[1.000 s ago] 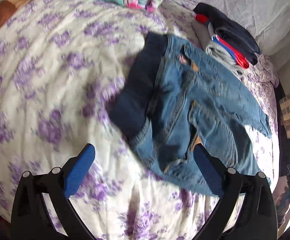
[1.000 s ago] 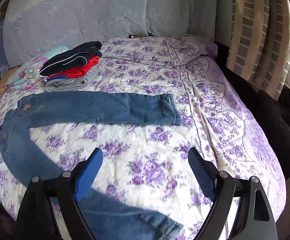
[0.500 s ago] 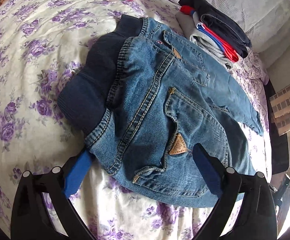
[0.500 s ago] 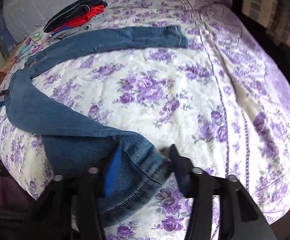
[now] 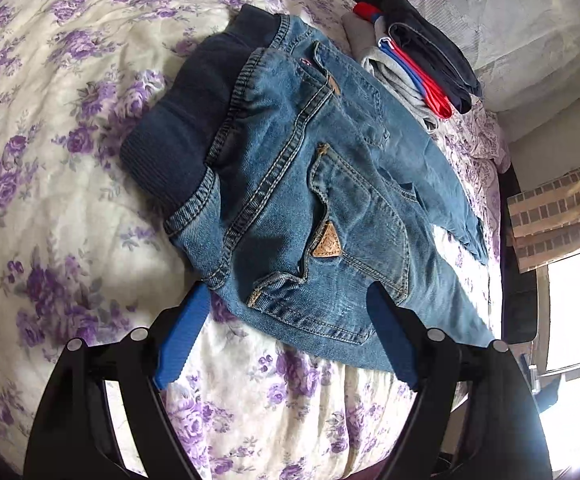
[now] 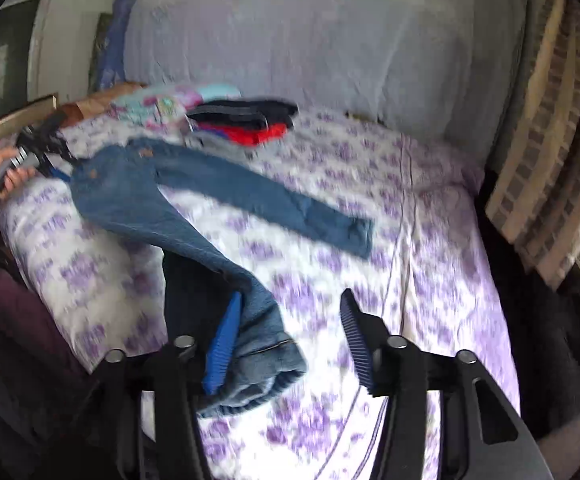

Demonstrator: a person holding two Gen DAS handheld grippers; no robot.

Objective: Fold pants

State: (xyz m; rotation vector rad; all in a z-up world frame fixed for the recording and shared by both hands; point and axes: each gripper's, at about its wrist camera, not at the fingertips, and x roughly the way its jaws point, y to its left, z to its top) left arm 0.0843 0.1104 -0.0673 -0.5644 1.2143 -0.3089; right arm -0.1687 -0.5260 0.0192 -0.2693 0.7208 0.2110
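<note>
My left jaws (image 5: 288, 332) stand wide apart over the waist end of the jeans (image 5: 322, 200), gripping nothing; the lower hem of the seat lies between the two blue pads (image 5: 180, 340), just ahead of them. Beyond my left jaws the dark ribbed waistband (image 5: 178, 128) points away and to the left, with bare floral bedspread (image 5: 50, 160) on that side. Farther ahead and to the right a stack of folded clothes (image 5: 418, 64) sits close to the jeans' upper edge, near touching. To the right the bed's edge drops off toward a patterned curtain (image 5: 558, 216) and a bright window.

My right jaws (image 6: 286, 344) are spread apart too. The cuff of one jeans leg (image 6: 258, 344) hangs bunched against the inner face of the left pad (image 6: 222, 348); the right pad stands well clear of it. The view is blurred, so I cannot tell how the cloth is caught. That leg runs away to the upper left toward the seat of the jeans; the other leg (image 6: 290, 208) lies flat across the bedspread ahead of my right jaws, its cuff well apart from mine. Open bedspread spreads ahead and to the right, up to a pale covered headboard (image 6: 290, 48). On the left the bed's edge falls to dark shadow.
</note>
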